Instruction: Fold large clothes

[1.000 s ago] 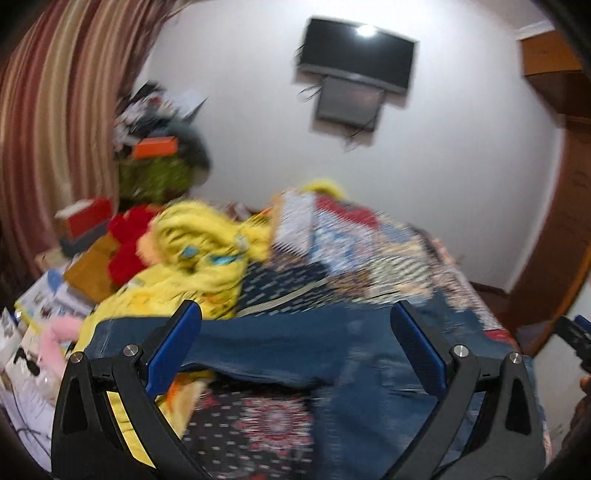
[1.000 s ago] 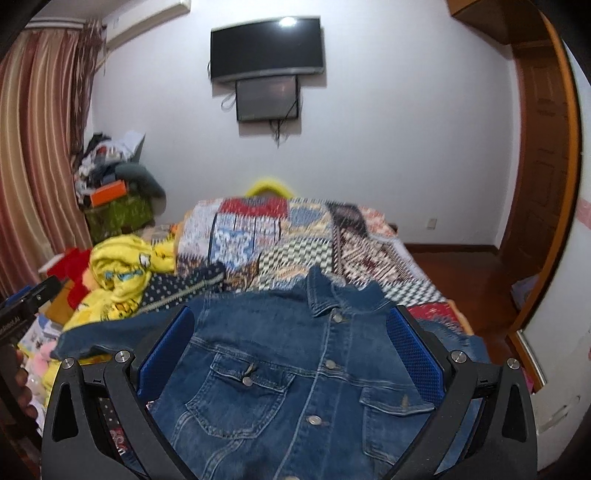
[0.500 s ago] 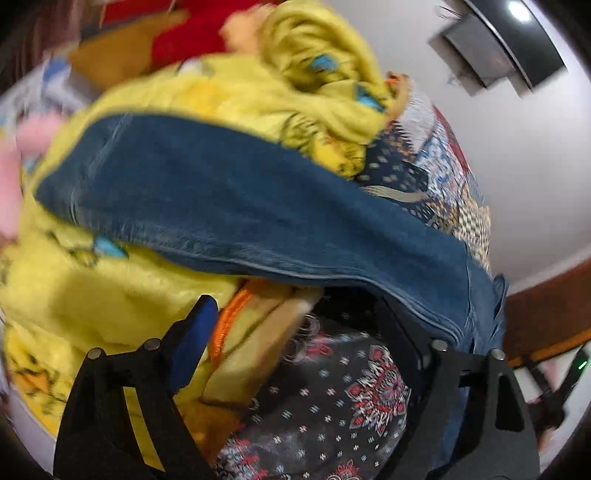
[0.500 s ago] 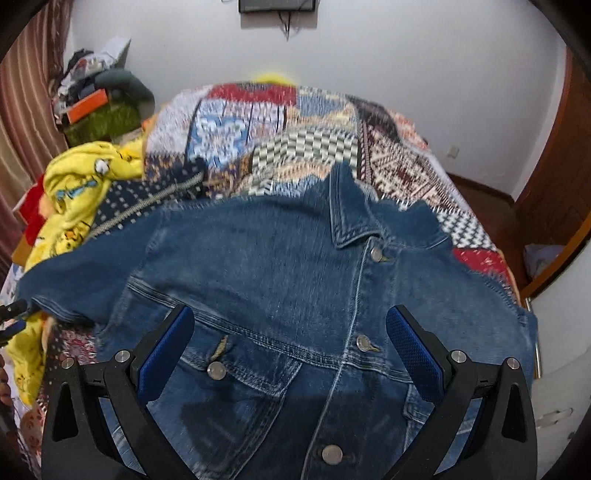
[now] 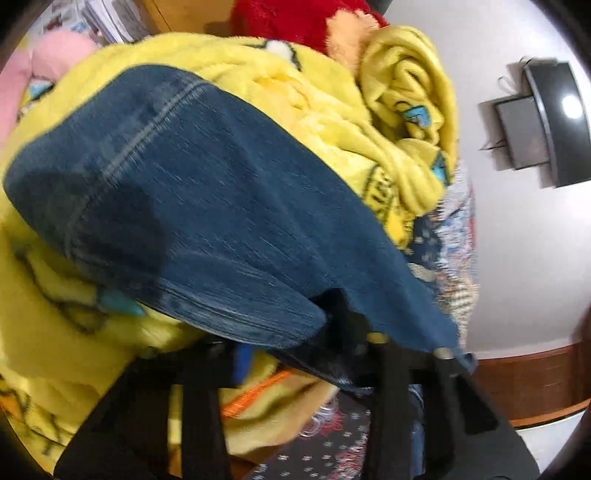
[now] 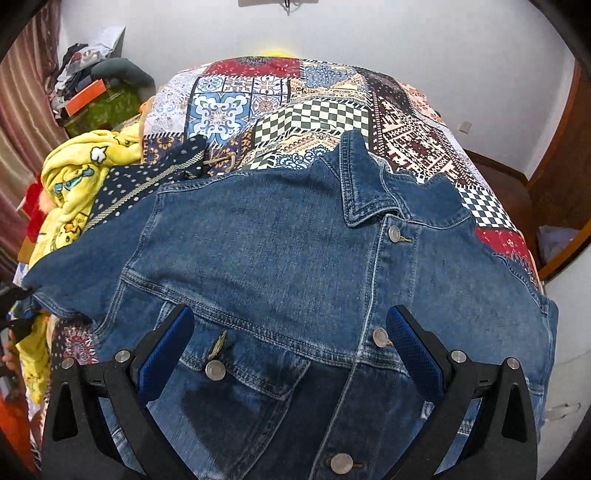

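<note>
A blue denim jacket (image 6: 295, 240) lies front up and buttoned on the patchwork bed cover (image 6: 310, 118). Its left sleeve (image 5: 207, 206) stretches out over a yellow fleece blanket (image 5: 332, 110). My left gripper (image 5: 306, 350) sits at that sleeve's lower edge with its jaws closing. The denim edge drapes between and over the fingertips and hides them, and a gap still shows between the pads. In the right wrist view the left gripper (image 6: 14, 314) is at the sleeve's far end. My right gripper (image 6: 290, 347) hovers open over the jacket's chest, between the pocket and the button row.
The yellow blanket (image 6: 74, 184) and a dark dotted cloth (image 6: 155, 173) are heaped on the bed's left side, with red (image 5: 295, 18) and pink (image 5: 55, 51) soft things beyond. Clutter (image 6: 96, 99) stands by the curtain. A wooden door frame (image 6: 554, 177) is at right.
My left gripper dropped onto the sleeve, rolled, and its jaws narrowed around the denim edge. My right gripper sank and tilted down over the jacket's front, staying open.
</note>
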The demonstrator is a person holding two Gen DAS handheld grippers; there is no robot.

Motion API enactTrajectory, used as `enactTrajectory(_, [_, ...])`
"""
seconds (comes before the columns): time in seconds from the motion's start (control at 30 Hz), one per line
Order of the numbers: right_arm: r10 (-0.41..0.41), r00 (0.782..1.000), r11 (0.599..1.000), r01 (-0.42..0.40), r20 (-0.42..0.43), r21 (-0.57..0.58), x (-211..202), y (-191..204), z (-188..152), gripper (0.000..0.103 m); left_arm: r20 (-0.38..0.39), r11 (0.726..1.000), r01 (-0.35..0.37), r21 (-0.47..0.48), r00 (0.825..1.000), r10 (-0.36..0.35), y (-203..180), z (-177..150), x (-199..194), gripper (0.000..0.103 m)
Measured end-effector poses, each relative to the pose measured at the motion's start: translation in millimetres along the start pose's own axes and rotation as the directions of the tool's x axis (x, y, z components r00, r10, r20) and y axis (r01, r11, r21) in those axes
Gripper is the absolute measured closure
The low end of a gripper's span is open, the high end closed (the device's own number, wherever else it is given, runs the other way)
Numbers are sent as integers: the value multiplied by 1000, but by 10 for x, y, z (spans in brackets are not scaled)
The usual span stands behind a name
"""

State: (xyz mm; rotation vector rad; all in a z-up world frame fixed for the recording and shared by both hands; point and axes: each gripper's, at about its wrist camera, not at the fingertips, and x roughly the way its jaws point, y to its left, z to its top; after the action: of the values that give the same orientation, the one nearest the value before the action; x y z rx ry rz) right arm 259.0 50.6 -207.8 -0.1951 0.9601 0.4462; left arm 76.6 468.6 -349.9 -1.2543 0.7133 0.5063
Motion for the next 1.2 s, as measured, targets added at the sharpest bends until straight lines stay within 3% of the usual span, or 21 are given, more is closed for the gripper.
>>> enactTrajectory(0.1, [11, 1000, 1000, -11, 13, 6, -114, -63, -6, 0, 27, 996, -56, 67, 998, 55, -105, -13, -113, 81])
enactTrajectory(0.2, [15, 999, 1000, -15, 40, 18, -252, -155, -6, 0, 96, 968, -156, 197, 986, 139, -347, -105, -320, 83])
enactTrajectory(0.37, [30, 997, 997, -35, 69, 63, -423, -317, -47, 0, 197, 918, -216, 332, 968, 157, -768, -204, -639, 90])
enactTrajectory(0.53, [40, 995, 995, -48, 90, 89, -562, -511, -119, 0, 292, 866, -211, 454, 953, 80, -1480, -314, -947, 92])
enactTrajectory(0.7, [37, 993, 991, -51, 115, 124, -708, -781, -185, 0, 301, 808, -142, 572, 952, -47, -2282, -537, -1082, 94])
enactTrajectory(0.87, [27, 990, 983, -51, 136, 175, -843, -1105, -276, 0, 246, 709, -63, 702, 956, -158, -3140, -1029, -961, 96])
enactTrajectory(1.0, [11, 988, 976, -44, 153, 213, -949, -1352, -362, 0, 142, 619, 29, 785, 964, -226, -3711, -1553, -731, 96])
enactTrajectory(1.1, [13, 988, 970, -50, 155, 236, -1007, -1509, -438, 0, 44, 541, 93, 836, 971, -235, -4052, -2041, -443, 97])
enactTrajectory(1.2, [13, 989, 965, -51, 149, 258, -998, -1634, -520, 0, -65, 465, 148, 873, 980, -190, -4201, -2592, -86, 97])
